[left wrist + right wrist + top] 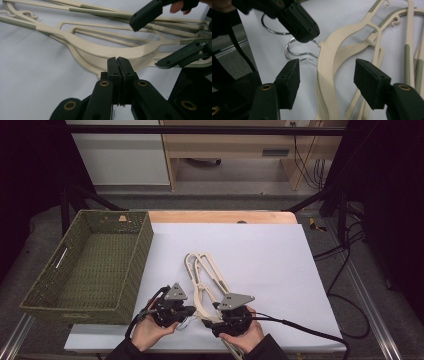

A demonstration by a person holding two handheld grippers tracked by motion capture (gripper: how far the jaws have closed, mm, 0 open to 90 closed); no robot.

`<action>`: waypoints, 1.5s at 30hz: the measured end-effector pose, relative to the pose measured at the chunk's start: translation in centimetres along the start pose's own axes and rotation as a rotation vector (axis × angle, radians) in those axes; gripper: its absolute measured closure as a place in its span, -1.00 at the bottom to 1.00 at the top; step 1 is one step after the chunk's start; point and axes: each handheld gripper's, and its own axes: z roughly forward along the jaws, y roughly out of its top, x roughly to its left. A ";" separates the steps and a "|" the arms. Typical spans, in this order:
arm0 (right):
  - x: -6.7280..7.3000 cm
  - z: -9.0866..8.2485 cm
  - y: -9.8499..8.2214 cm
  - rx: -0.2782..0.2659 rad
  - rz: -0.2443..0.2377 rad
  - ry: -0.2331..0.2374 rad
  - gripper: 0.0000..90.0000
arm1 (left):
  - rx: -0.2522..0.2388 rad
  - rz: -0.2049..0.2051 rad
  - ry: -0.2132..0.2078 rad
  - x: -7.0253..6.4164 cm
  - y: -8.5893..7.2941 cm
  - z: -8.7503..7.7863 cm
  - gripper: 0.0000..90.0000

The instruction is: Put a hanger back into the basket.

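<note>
The left gripper [117,62] has its jaws pressed together at a metal hook [297,51]. The right gripper [327,80] stands half open astride the beige plastic hangers [207,275], stacked near the white bench's [260,250] front edge, pads clear.

The hangers [207,280] have their near ends hidden under both hands, hooks cut off there.

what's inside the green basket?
Nothing visible inside the green basket: its woven floor looks bare in the high view. The near wall hides the strip of floor just behind it. The cream hangers lie outside it on the white sheet.
</note>
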 end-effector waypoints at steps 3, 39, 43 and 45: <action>0.2 0.5 -0.3 0.034 -0.015 -0.003 -0.06 | -0.010 -0.015 0.000 -0.1 0.0 0.0 0.97; 0.4 -0.5 0.4 0.047 -0.134 -0.106 0.70 | -0.382 -0.037 0.037 1.4 -0.1 -8.1 -0.32; -0.2 -1.4 0.7 0.039 -0.137 -0.143 0.73 | -0.423 -0.046 0.020 2.3 -0.6 -8.4 -0.60; -0.8 -1.9 0.8 0.036 -0.123 -0.167 0.74 | -0.414 -0.050 0.029 2.4 -0.9 -8.1 -0.71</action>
